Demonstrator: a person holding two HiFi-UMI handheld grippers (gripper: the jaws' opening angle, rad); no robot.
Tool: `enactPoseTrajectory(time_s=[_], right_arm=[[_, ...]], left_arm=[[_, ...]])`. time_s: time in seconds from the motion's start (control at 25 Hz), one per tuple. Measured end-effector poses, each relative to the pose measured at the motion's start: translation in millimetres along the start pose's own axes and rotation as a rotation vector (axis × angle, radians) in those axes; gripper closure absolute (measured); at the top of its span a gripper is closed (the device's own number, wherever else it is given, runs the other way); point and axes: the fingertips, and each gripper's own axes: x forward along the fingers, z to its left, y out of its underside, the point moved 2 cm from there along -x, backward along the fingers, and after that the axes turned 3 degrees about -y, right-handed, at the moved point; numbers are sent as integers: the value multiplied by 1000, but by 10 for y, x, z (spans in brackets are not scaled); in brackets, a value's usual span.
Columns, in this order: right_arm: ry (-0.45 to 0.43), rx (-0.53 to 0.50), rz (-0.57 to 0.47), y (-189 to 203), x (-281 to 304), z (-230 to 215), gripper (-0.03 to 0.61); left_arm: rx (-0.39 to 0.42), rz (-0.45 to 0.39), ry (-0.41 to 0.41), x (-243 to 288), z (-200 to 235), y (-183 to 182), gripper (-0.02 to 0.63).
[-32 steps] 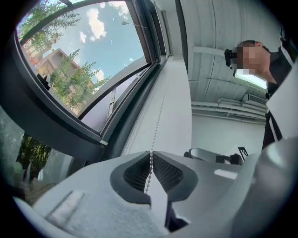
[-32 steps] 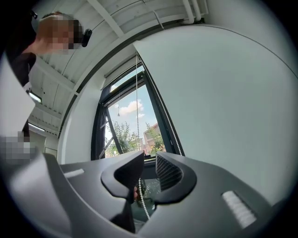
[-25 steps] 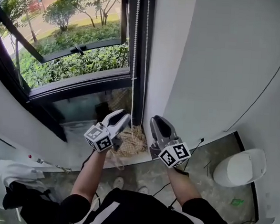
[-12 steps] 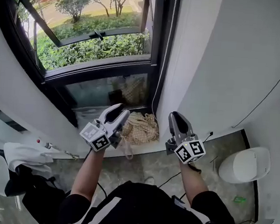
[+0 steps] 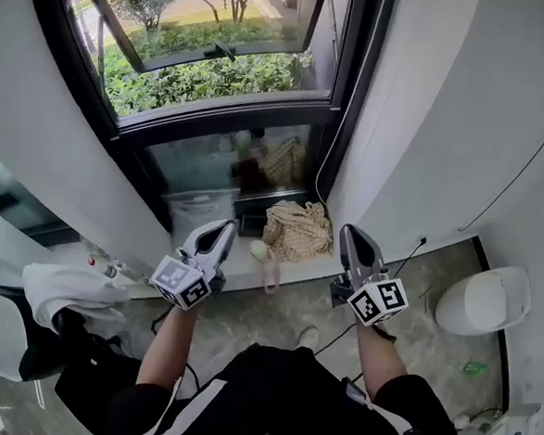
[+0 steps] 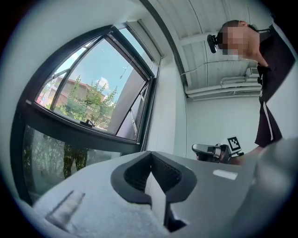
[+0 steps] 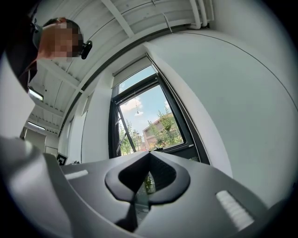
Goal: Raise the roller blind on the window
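The black-framed window [image 5: 223, 116] fills the top of the head view. Its white bead chain [image 5: 353, 87] hangs along the right jamb down to the sill. A pale strip of blind [image 7: 132, 70] shows only at the window's top in the right gripper view. My left gripper [image 5: 221, 231] is held level before the sill, left of the chain and apart from it. My right gripper [image 5: 350, 232] is level near the white wall, right of the chain. The jaws of both have just been closing and are shut, with nothing between them.
A beige woven bag [image 5: 297, 230] lies on the low sill [image 5: 240, 270] between the grippers. A white rounded fixture [image 5: 485, 299] stands on the floor at the right, a white cloth [image 5: 67, 286] over a dark heap at the left. A thin cable [image 5: 408, 259] trails across the floor.
Both grippers have drawn back from the window and chain toward the person. Both pairs of jaws, open earlier, are now shut and empty.
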Motion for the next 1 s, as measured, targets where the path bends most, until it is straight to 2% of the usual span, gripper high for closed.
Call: enactPoseTrajectory(time_s=[0.2, 0.36, 0.56, 0.8, 1.0], right_arm=[[-4, -28, 33, 232, -28, 409, 574], [-11, -59, 37, 228, -150, 557, 574], [-25, -49, 40, 217, -347, 484, 574], [-33, 12, 69, 237, -547, 295, 574], [-80, -13, 86, 206, -620, 284, 574]], left_arm=[[19, -16, -22, -432, 42, 95, 621], [13, 2, -32, -719, 10, 183, 621], [17, 11, -53, -859, -104, 305, 621], [17, -17, -101, -732, -408, 325, 621], [14, -35, -104, -646, -641, 286, 621]])
